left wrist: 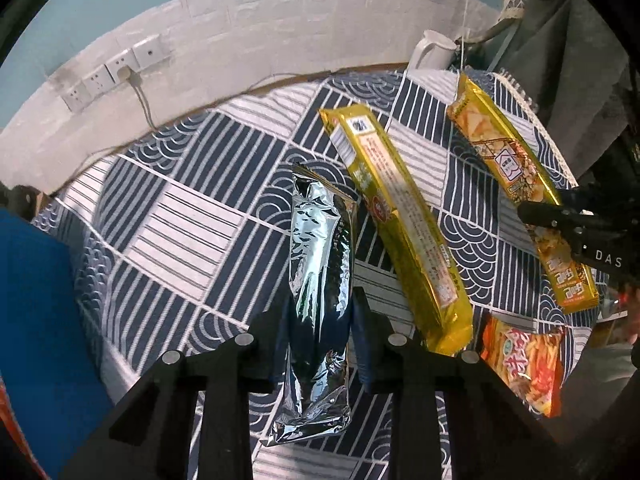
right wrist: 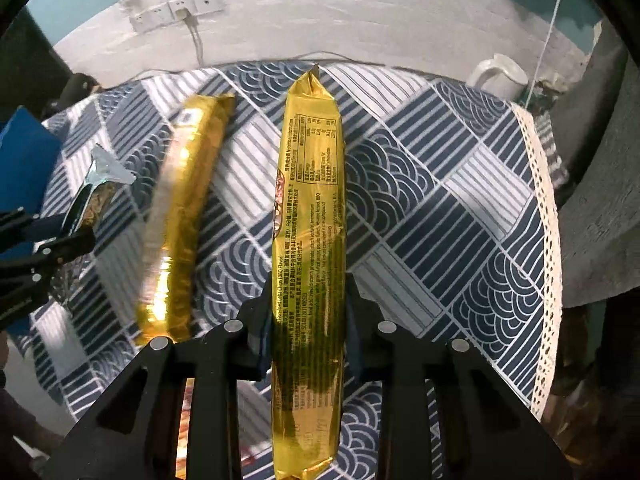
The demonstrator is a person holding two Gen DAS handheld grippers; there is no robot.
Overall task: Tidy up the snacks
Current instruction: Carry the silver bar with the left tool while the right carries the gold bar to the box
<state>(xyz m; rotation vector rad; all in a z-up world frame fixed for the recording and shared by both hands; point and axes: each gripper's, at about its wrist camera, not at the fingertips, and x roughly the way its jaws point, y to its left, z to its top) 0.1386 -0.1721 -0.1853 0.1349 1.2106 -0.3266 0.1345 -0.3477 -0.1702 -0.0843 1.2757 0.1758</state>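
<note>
Evidently mid-sort: both tongs carried snacks.
Left tongs point(left wrist: 318, 316) pinched the silver packet point(left wrist: 318, 280), right tongs point(right wrist: 306, 300) pinched a gold packet point(right wrist: 310, 208); each likely needed laying on the counter point(right wrist: 440, 200) beside the other gold packet point(right wrist: 182, 216).

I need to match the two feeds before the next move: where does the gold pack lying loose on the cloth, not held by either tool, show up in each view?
Left wrist: the loose gold pack lies diagonally right of centre, between the silver pack and the held gold pack.
Right wrist: it lies left of centre, blurred, left of the held gold pack.
Shared landmark: the white jug at the table's far edge.
</note>
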